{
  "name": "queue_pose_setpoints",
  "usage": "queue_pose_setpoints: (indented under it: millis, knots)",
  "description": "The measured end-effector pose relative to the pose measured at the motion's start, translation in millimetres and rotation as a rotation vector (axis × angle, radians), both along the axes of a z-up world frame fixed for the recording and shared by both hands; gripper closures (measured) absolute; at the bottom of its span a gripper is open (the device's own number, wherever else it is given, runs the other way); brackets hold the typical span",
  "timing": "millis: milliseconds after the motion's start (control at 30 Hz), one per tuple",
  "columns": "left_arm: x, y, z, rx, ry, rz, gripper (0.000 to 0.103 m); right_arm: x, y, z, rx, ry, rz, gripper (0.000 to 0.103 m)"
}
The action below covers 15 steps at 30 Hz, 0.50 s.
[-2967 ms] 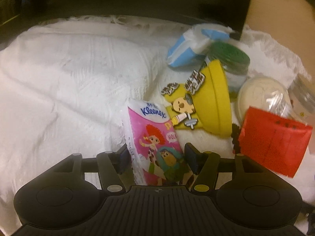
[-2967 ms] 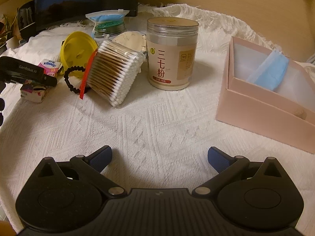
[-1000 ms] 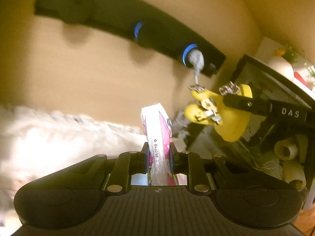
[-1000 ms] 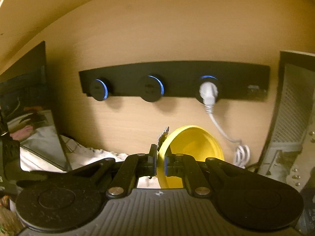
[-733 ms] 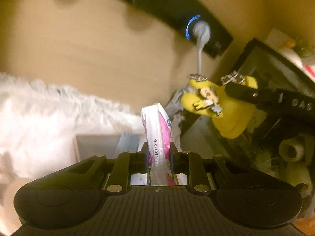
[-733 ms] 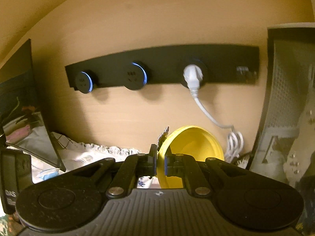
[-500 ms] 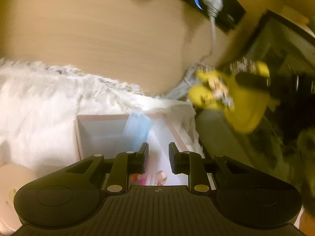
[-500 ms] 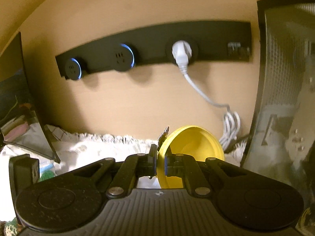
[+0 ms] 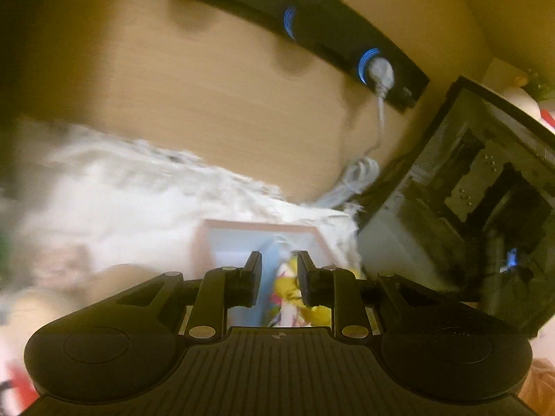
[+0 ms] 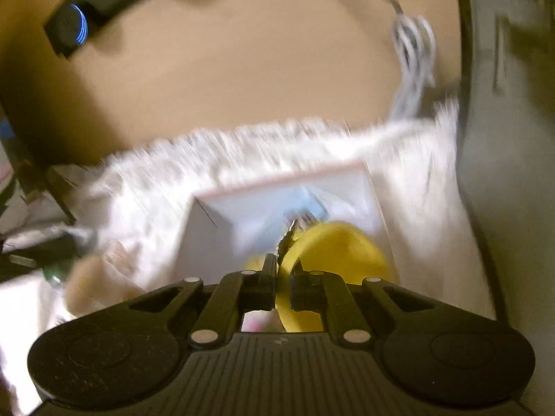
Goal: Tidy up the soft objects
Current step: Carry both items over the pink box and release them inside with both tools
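Right tool (image 10: 283, 286) pinches the yellow cap (image 10: 333, 253) over the pink box (image 10: 277, 182)

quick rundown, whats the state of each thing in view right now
left gripper: open, empty, over the box
right gripper: shut on the yellow cap
yellow cap: held on edge over the box
pink box: open-topped, blue mask inside
blue mask: lying in the box
white plug: plugged into the socket strip

Pink box (image 10: 277, 182) open-topped – PC case (image 9: 468, 215) crowds right.
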State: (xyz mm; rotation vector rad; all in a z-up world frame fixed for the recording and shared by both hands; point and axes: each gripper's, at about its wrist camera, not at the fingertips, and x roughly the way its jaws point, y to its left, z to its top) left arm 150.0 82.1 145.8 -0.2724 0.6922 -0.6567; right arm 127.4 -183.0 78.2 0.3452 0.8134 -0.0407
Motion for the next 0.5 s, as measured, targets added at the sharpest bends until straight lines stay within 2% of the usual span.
queue_pose_setpoints:
  millis: [133,267,367,500]
  knots:
    - [-16.7,62.0,-5.4,0.032,0.005,0.147,0.078,5.0,4.8,-13.0,0.045,0.014,0.013,0.092]
    - [-30.6,123.7,-24.4,0.021,0.062,0.323,0.078,10.3,23.8,-10.3,-0.002,0.021,0.048,0.091]
    - [-43.3,162.6,-37.3,0.018,0.099,0.415,0.078,2.4,32.2,-7.6,-0.058,0.034,0.059,0.082]
    - [-54.9,201.7,-55.5,0.020,0.148,0.503,0.078,-15.1,36.3,-3.1,-0.147,0.038,0.057,0.061]
